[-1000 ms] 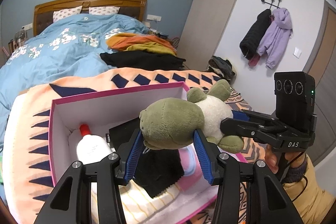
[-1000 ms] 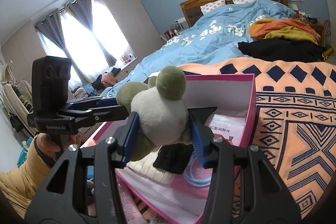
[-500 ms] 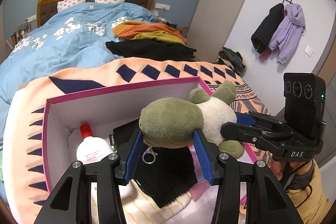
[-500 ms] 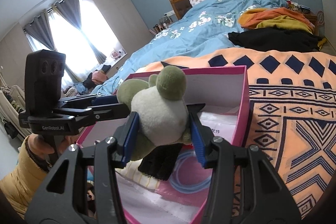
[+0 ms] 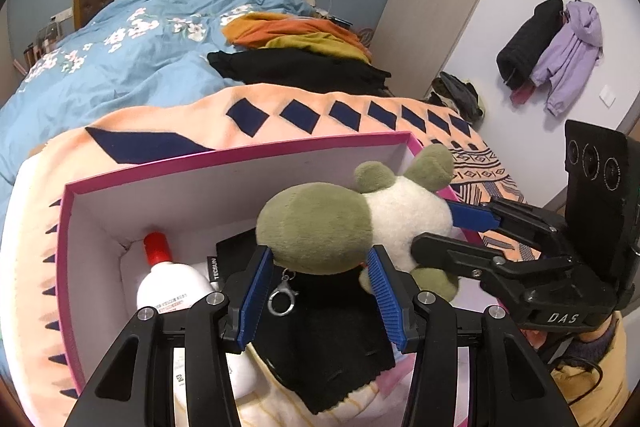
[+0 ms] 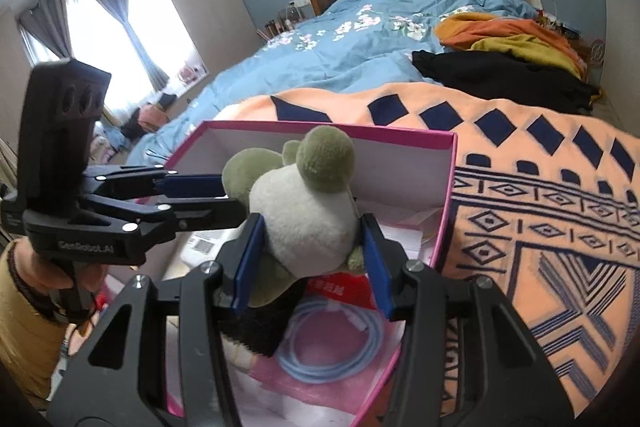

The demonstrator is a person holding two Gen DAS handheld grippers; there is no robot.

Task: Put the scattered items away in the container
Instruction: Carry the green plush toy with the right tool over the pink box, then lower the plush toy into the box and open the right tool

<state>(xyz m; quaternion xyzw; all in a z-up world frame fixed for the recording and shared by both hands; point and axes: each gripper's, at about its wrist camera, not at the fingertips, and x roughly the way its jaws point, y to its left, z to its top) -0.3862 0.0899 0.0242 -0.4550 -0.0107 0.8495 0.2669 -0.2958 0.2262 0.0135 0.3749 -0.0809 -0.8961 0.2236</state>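
A green and white plush toy [image 5: 332, 227] [image 6: 304, 223] hangs over the open pink box [image 5: 224, 161] [image 6: 446, 195], held from two sides. My left gripper [image 5: 320, 267] is shut on its green head; a metal key clasp [image 5: 282, 301] dangles below. My right gripper [image 6: 310, 247] is shut on its white belly, reaching in from the right of the left wrist view. Inside the box lie a white bottle with a red cap [image 5: 168, 279], a black cloth [image 5: 332, 339], a black case [image 5: 232, 251] and a coiled blue cable [image 6: 332, 343].
The box rests on an orange blanket with navy diamonds [image 6: 540, 187] spread over the foot of a bed with a blue floral duvet [image 5: 120, 59]. Orange, yellow and black clothes [image 5: 304, 55] are piled behind. Coats hang on the right wall [image 5: 552, 51].
Both grippers have carried the plush forward and down, deeper over the box. The key clasp now hangs in view under the toy's head. Both grips are unchanged.
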